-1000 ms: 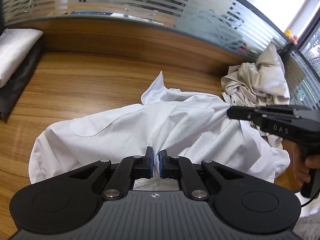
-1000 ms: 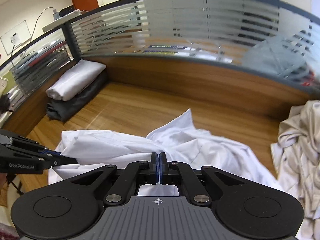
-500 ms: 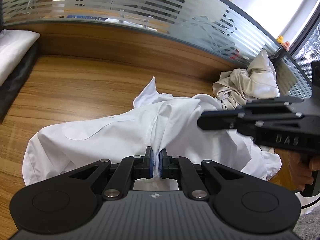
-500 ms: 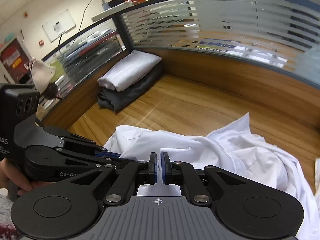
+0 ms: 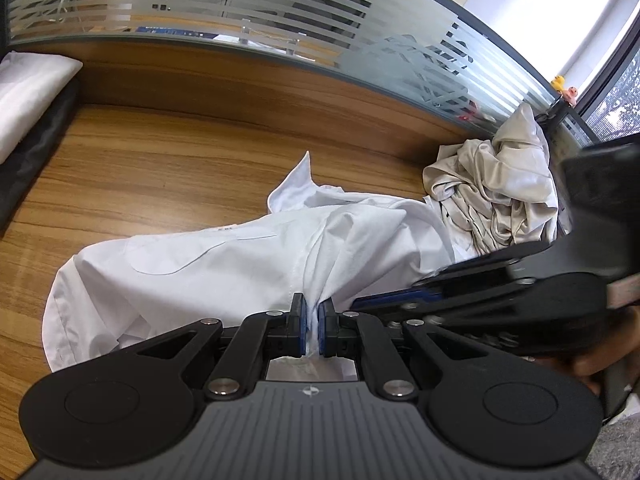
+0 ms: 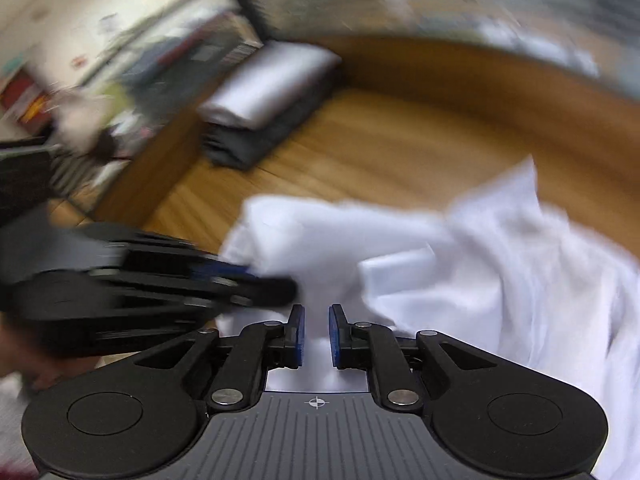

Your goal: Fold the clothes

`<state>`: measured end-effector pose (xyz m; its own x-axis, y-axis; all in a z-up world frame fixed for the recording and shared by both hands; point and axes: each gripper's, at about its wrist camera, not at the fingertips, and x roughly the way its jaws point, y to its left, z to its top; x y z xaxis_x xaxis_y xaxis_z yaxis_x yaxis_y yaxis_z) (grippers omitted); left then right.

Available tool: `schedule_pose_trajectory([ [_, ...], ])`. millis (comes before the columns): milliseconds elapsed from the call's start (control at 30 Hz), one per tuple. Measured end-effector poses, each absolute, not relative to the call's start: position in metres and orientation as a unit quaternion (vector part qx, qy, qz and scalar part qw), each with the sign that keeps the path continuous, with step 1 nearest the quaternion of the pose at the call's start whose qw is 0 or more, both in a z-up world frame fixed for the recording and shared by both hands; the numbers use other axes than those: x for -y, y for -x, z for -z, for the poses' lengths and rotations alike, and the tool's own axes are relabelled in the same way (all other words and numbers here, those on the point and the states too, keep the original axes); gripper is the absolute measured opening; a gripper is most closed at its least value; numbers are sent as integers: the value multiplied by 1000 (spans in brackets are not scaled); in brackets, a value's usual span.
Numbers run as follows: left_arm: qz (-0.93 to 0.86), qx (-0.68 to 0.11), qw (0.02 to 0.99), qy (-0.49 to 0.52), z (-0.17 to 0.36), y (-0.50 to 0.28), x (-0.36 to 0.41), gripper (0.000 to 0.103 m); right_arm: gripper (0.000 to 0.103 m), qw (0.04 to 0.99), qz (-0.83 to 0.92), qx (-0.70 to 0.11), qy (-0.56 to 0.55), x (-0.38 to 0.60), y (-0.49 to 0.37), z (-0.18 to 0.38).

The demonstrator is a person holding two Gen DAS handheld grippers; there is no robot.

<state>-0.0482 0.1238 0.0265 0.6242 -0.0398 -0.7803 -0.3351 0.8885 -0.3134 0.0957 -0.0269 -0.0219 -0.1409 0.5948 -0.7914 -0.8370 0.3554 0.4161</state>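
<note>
A crumpled white shirt [image 5: 224, 256] lies spread on the wooden desk [image 5: 160, 168]. My left gripper [image 5: 313, 320] is shut on a bunched fold of it near the front edge. In the left wrist view my right gripper [image 5: 360, 302] reaches in from the right, its tips just beside the left fingers. The right wrist view is motion-blurred. There my right gripper [image 6: 317, 332] has its jaws parted a little over the white shirt [image 6: 500, 280], with cloth showing in the gap. My left gripper [image 6: 276, 290] comes in from the left, pinching the shirt.
A heap of beige clothes [image 5: 500, 196] sits at the back right of the desk. A folded white garment on a dark one [image 5: 28, 92] is stacked at the far left. A frosted glass partition [image 5: 280, 20] borders the back. A hand [image 5: 592, 368] holds the right gripper.
My right gripper swung left until it sits beside the left one, and its jaws went from shut to parted. The left gripper kept its hold on the shirt fold.
</note>
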Motion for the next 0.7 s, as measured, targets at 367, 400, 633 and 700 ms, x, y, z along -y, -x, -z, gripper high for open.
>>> schedule_pose_trajectory([
  [367, -78, -431, 869, 230, -17, 53, -127, 6, 43, 666, -443, -600, 2, 22, -110, 69],
  [400, -78, -431, 869, 231, -16, 53, -127, 6, 43, 667, -433, -606, -10, 21, -112, 74],
  [633, -76, -420, 881, 203, -17, 68, -132, 41, 3, 652, -399, -639, -85, 19, -131, 103],
  [700, -69, -411, 891, 181, -19, 78, -133, 69, 3, 650, -406, -635, -91, 25, -134, 98],
])
